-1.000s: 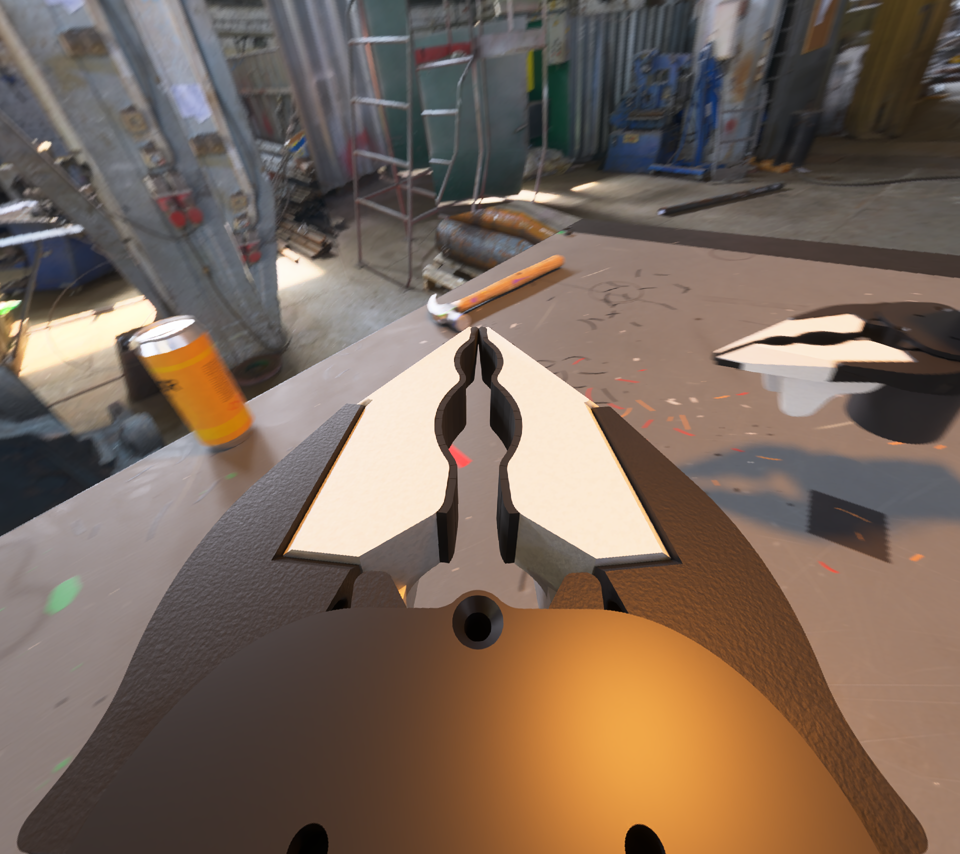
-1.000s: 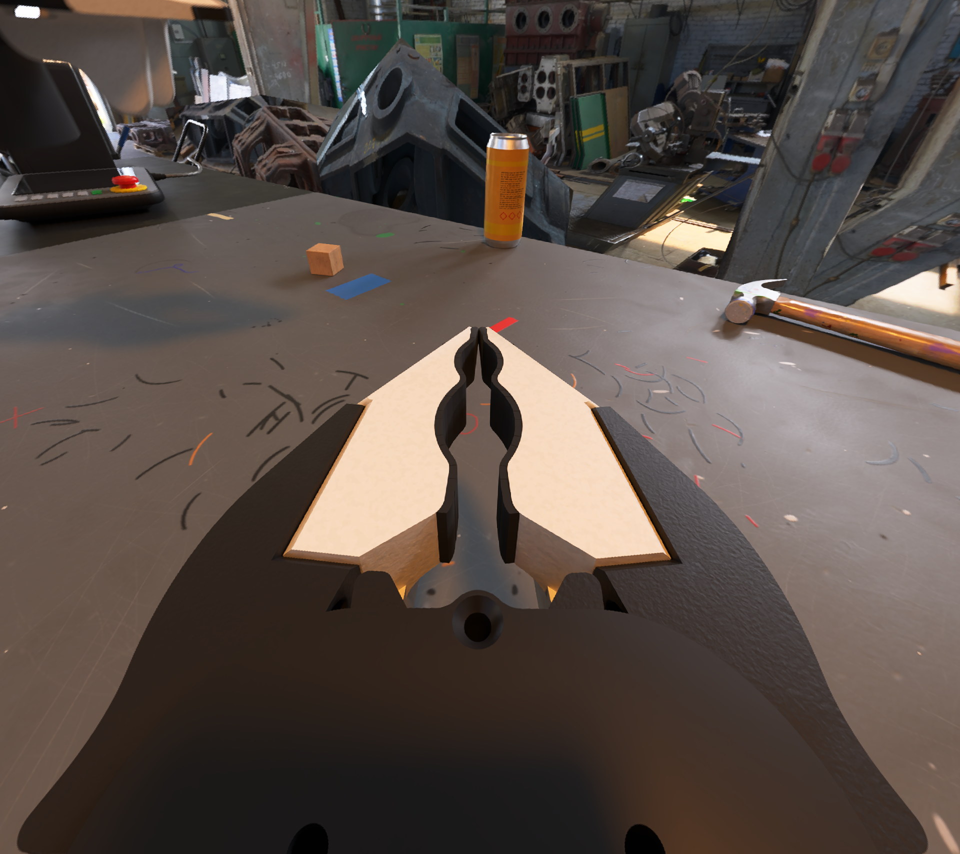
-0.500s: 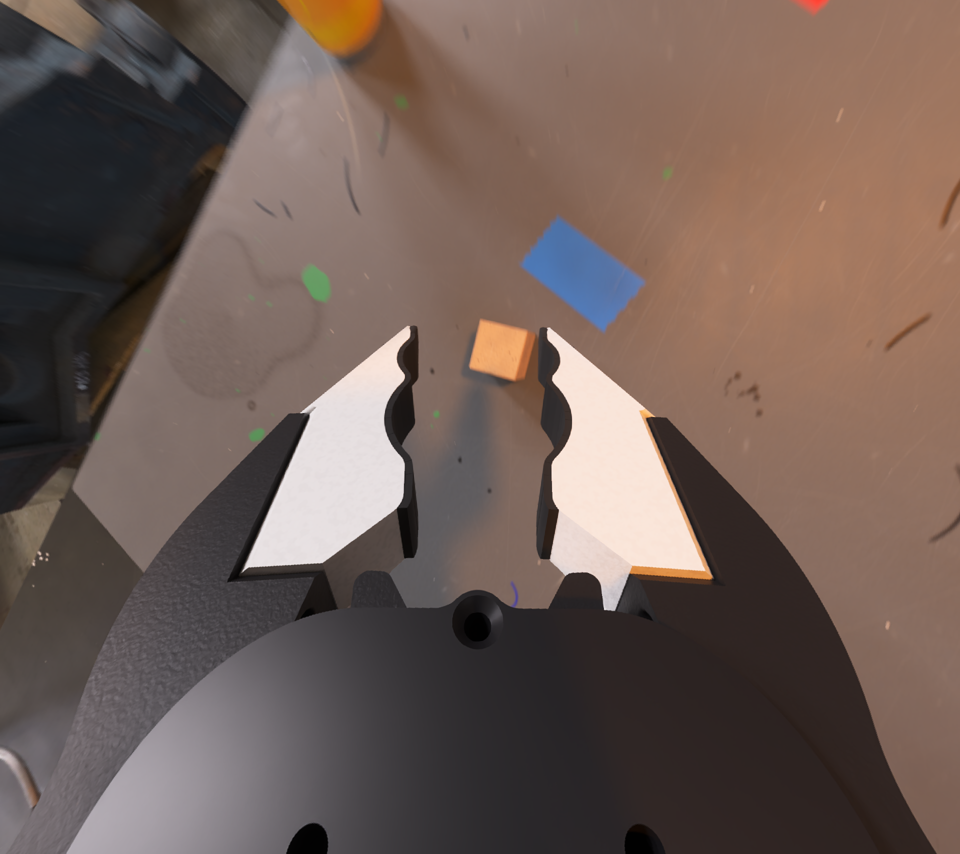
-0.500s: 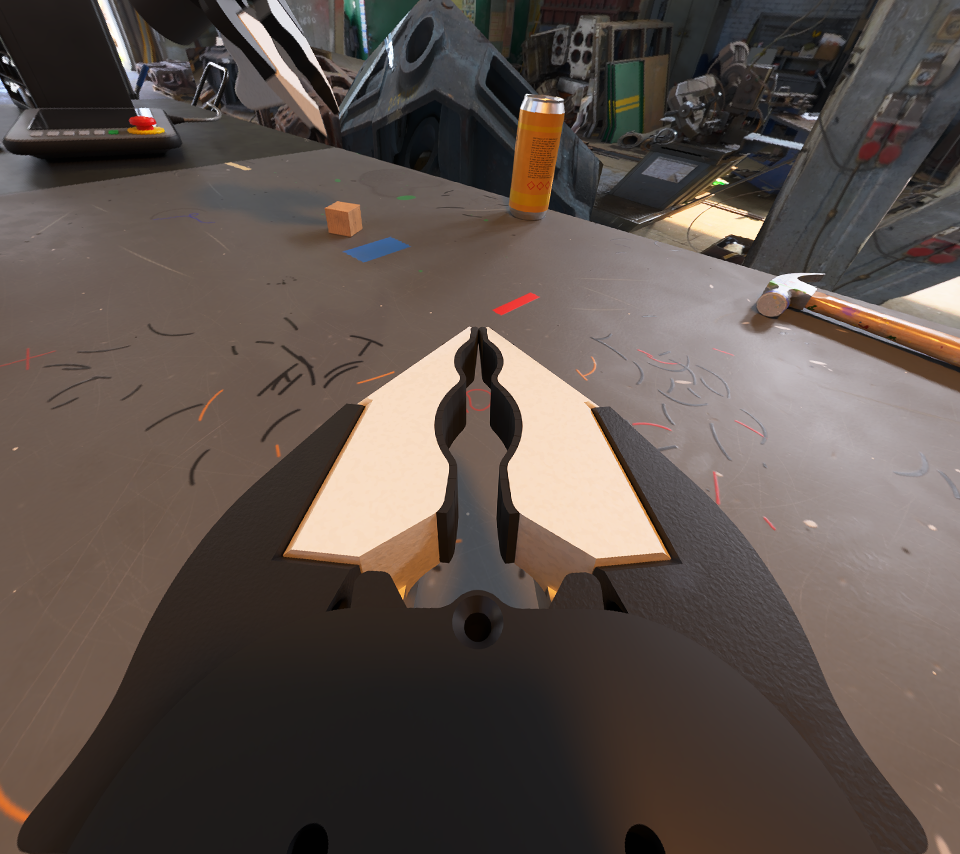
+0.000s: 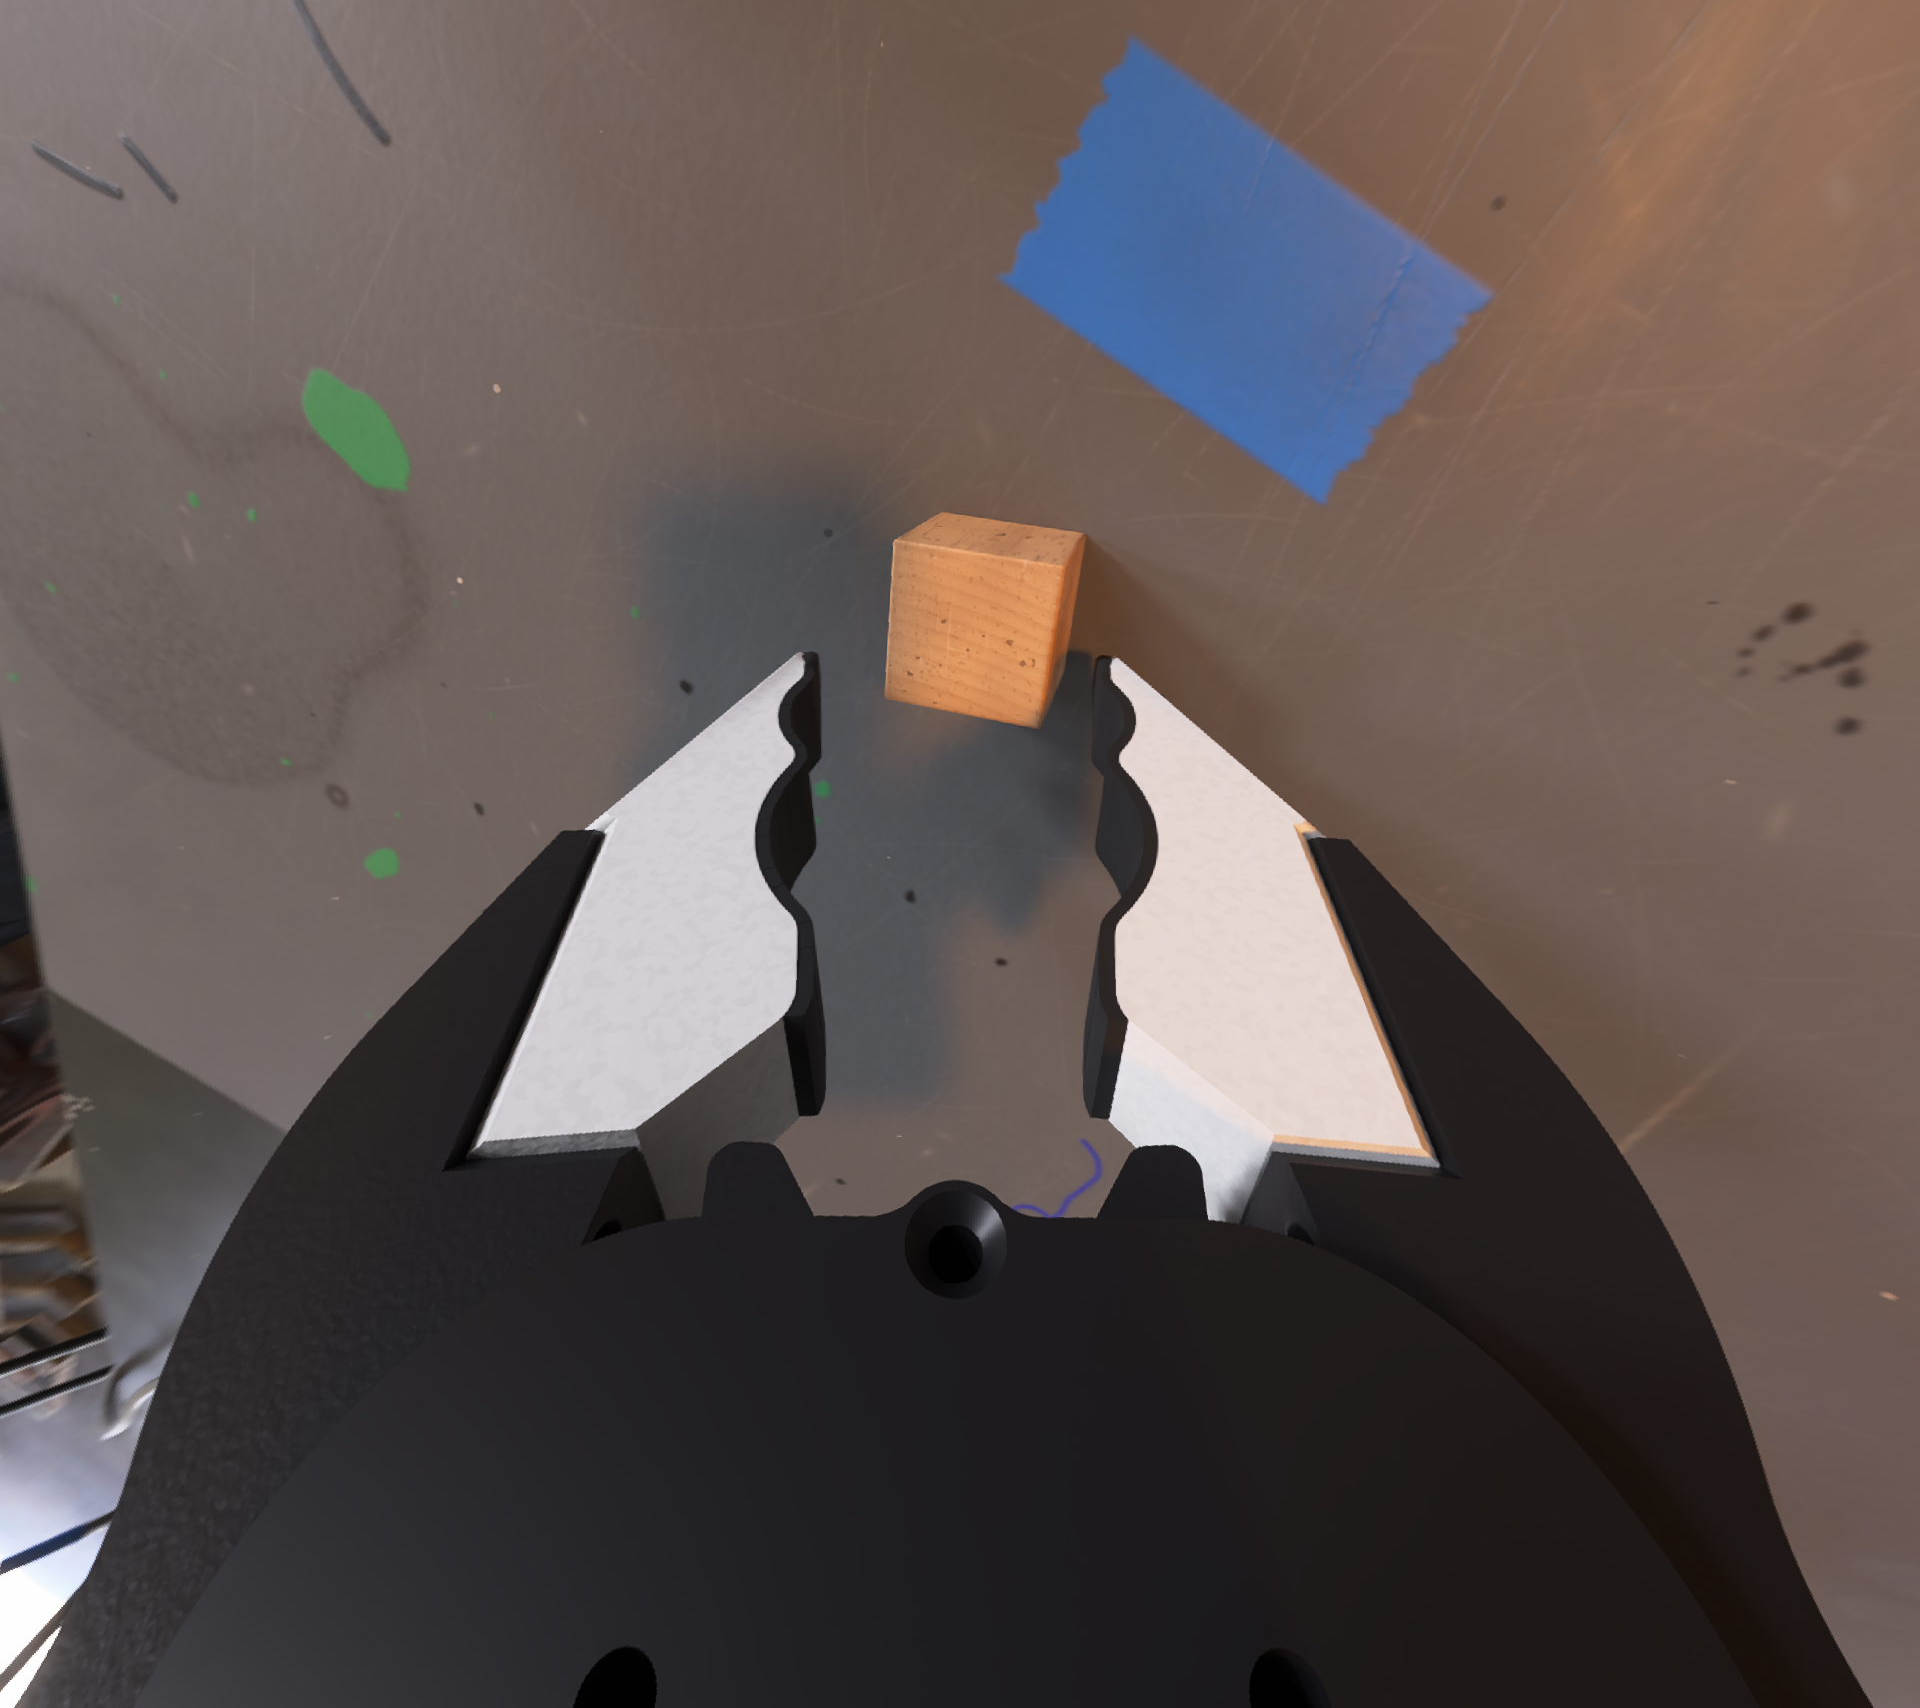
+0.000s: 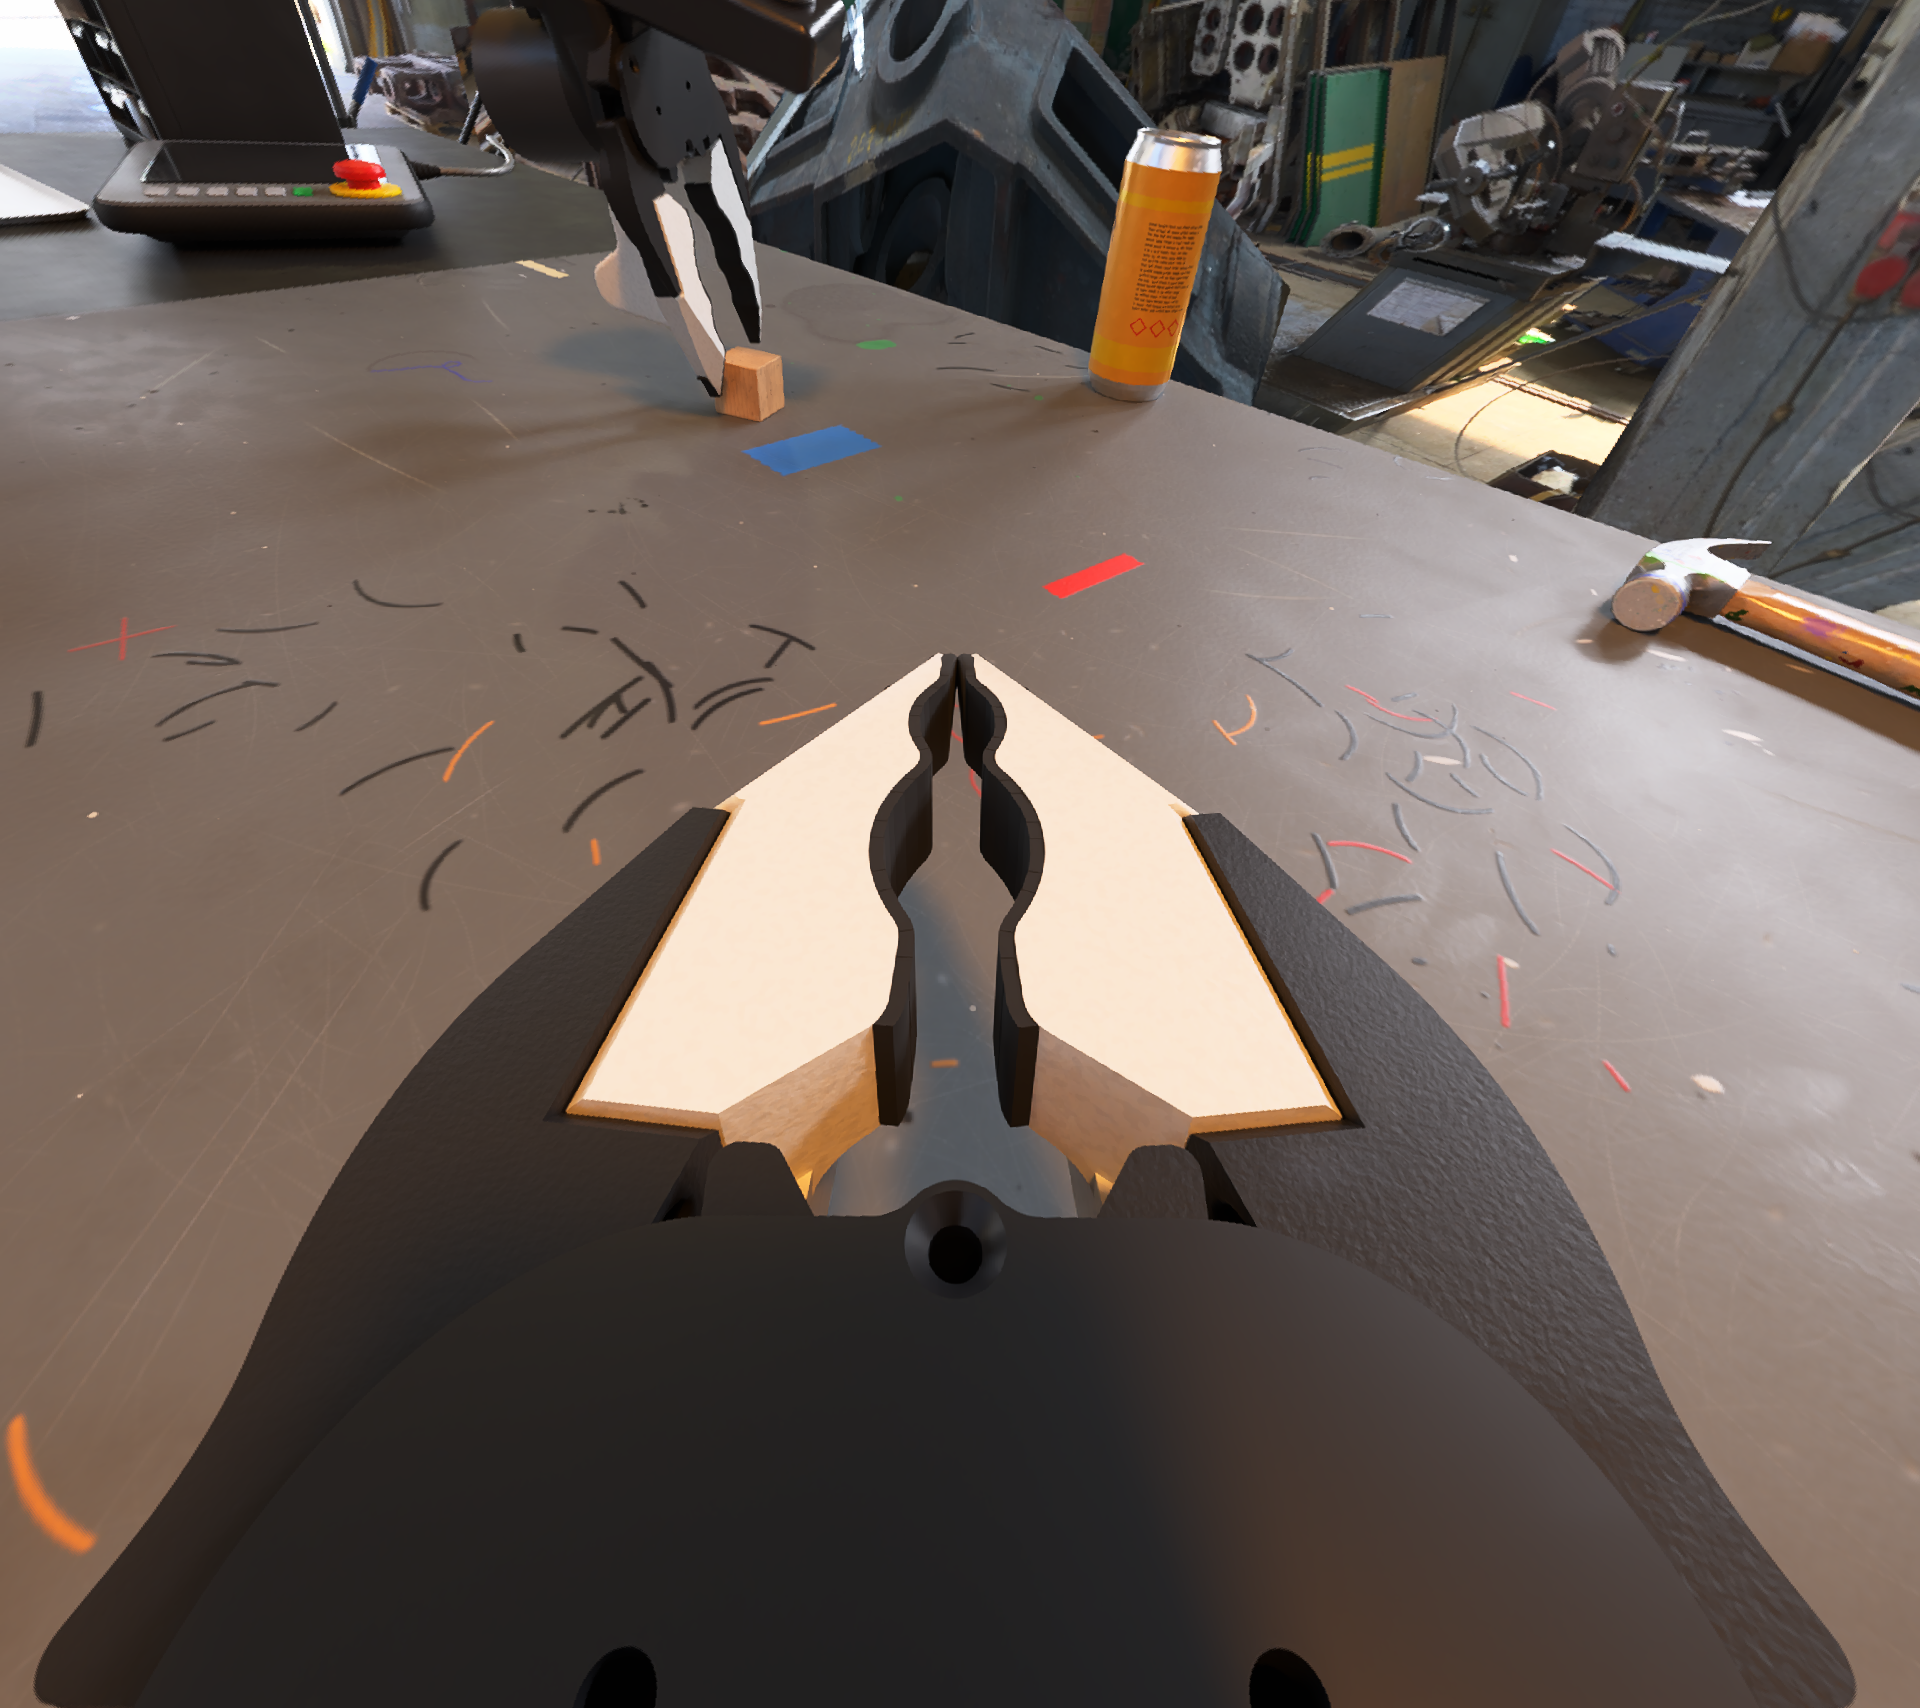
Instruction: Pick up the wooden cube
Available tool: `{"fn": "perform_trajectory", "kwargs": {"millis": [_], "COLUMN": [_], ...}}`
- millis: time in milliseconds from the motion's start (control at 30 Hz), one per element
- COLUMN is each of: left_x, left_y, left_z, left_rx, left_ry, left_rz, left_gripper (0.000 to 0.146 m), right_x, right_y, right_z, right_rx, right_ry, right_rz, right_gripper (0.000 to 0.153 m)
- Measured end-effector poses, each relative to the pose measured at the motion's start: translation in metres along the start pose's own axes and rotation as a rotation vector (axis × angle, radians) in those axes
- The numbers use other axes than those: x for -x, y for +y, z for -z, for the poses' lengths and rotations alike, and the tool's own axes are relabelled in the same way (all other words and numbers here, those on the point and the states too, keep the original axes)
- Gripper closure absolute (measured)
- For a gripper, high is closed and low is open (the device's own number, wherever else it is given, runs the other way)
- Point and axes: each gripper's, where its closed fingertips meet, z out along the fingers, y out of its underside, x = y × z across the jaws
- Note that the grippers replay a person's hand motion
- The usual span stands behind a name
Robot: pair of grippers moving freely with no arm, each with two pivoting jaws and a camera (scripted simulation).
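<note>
The wooden cube sits on the brown table, just beyond the tips of my open left gripper, lined up with the gap and slightly right of centre. The fingers do not touch it. In the right wrist view the cube lies far off at the back, with the left gripper pointing steeply down at it, tips at its sides. My right gripper is shut and empty, low over the middle of the table.
A blue tape patch lies just beyond the cube, also in the right wrist view. An orange can stands at the far edge. A hammer lies at the right edge. A control pendant sits back left. The table edge runs lower left.
My left gripper swung from the table's middle over to the cube, opened, tilted down and dropped close to it. My right gripper has stayed shut and drifted a little.
</note>
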Motion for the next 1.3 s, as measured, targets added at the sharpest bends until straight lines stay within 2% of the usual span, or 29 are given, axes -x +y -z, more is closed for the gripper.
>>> {"fn": "perform_trajectory", "kwargs": {"millis": [133, 333, 567, 667, 767, 900, 1033, 1167, 1300], "left_x": [0.000, -0.005, -0.030, -0.067, -0.125, -0.216, -0.298, -0.351, -0.377], "left_y": [-0.002, -0.011, -0.052, -0.078, -0.100, -0.118, -0.125, -0.124, -0.117], "left_z": [-0.005, 0.013, 0.108, 0.149, 0.169, 0.165, 0.139, 0.109, 0.088], "left_rx": [0.006, -0.059, -0.246, -0.302, -0.302, -0.258, -0.224, -0.173, -0.132], "left_ry": [-0.063, -0.098, -0.110, -0.078, -0.005, 0.066, 0.161, 0.204, 0.211], "left_rz": [-0.085, -0.115, -0.133, -0.192, -0.288, -0.440, -0.539, -0.587, -0.615], "left_gripper": [0.109, 0.111, 0.111, 0.111, 0.111, 0.111, 0.111, 0.111, 0.111], "right_x": [-0.002, -0.001, -0.005, -0.007, -0.013, -0.025, -0.034, -0.038, -0.040], "right_y": [0.001, 0.000, -0.003, -0.005, -0.009, -0.013, -0.017, -0.019, -0.020], "right_z": [0.000, 0.001, 0.002, 0.003, 0.007, 0.014, 0.021, 0.024, 0.025], "right_rx": [-0.002, -0.002, -0.020, -0.030, -0.050, -0.074, -0.099, -0.107, -0.112], "right_ry": [-0.001, -0.003, 0.007, 0.022, 0.054, 0.110, 0.156, 0.180, 0.187], "right_rz": [-0.012, -0.008, -0.029, -0.042, -0.049, -0.059, -0.066, -0.056, -0.059], "right_gripper": [0.153, 0.153, 0.153, 0.153, 0.153, 0.153, 0.153, 0.153, 0.153]}}
